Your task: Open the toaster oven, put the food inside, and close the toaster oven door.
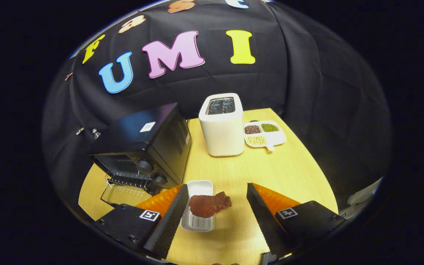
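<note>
Tool [217, 215] first: its two fingers [168, 224] are spread wide apart and gripping nothing, with black ribbed inner faces and orange bits showing behind them. Sitting right in the gap between them is the food [209, 205], a lumpy reddish-brown chunk that looks like a piece of meat. It rests across a small white tray [197, 222], hanging over the tray's right edge toward the bare wood. The tray sits closer to the left finger, pretty much beside its tip, and neither finger touches the food as far as I can see. All of this is on a light wooden table [293, 176]. Just past the left finger is the oven [145, 147], a black box turned at an angle, and its door [120, 193] is already dropped open, lying low and flat in front of it with the wire rack visible inside. A couple of round knobs [145, 166] sit on the front panel next to the opening. Further back, roughly straight ahead of the fingers, stands a white toaster [222, 125] with two slots on top. Just to the right of it is a white divided dish [267, 137] with three sections holding what look like dry beans or grains, one dark brown, one green, one pale yellow. Black cloth wall [307, 73] is behind everything.
</note>
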The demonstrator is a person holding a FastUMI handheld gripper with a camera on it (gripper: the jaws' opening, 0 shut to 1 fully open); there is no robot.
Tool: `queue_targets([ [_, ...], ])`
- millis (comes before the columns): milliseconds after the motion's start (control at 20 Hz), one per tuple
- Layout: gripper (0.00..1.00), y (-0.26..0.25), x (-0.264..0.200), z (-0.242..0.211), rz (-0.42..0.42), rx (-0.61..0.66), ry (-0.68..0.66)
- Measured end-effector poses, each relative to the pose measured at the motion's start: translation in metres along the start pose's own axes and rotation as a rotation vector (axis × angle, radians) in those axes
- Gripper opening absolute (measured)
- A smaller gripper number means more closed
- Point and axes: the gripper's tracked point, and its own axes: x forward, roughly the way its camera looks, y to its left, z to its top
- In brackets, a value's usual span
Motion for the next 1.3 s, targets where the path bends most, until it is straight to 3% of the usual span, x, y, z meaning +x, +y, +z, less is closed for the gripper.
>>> queue_targets([
  [400, 0.96, -0.011, 0.044, -0.042, 0.091, 0.122, 0.162],
  [700, 0.64, -0.007, 0.058, -0.051, 0.127, 0.109, 0.173],
  [750, 0.5, -0.005, 0.057, -0.054, 0.131, 0.118, 0.194],
  [1000, 0.38, 0.006, 0.057, -0.062, 0.187, 0.215, 0.279],
  [1150, 0.21, 0.014, 0.056, -0.055, 0.242, 0.308, 0.29],
  [1300, 0.14, 0.015, 0.055, -0.051, 0.239, 0.329, 0.29],
])
